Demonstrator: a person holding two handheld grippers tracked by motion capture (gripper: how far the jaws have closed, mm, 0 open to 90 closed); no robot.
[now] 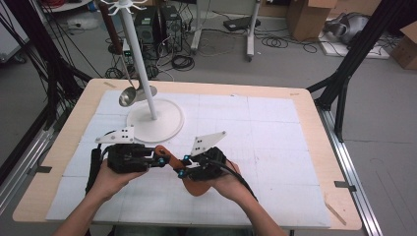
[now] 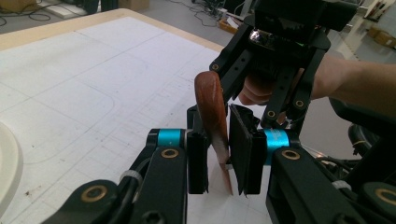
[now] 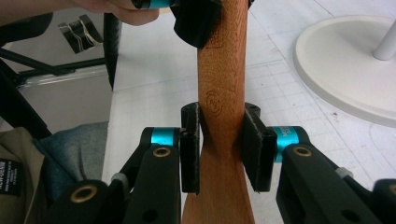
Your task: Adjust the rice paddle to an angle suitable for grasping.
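Both grippers hold the wooden spatula (image 1: 189, 184) above the near table (image 1: 305, 162): the right gripper (image 3: 219, 144) clamps its neck, the left gripper (image 2: 218, 156) pinches its handle end. Hanging it looks still undone. Farther off, the white rack (image 1: 147, 83) carries a metal ladle (image 1: 129, 96); no containers are visible.

A white stand (image 1: 147, 73) with a hanging metal ladle (image 1: 129, 96) rises from the table (image 1: 305, 101).
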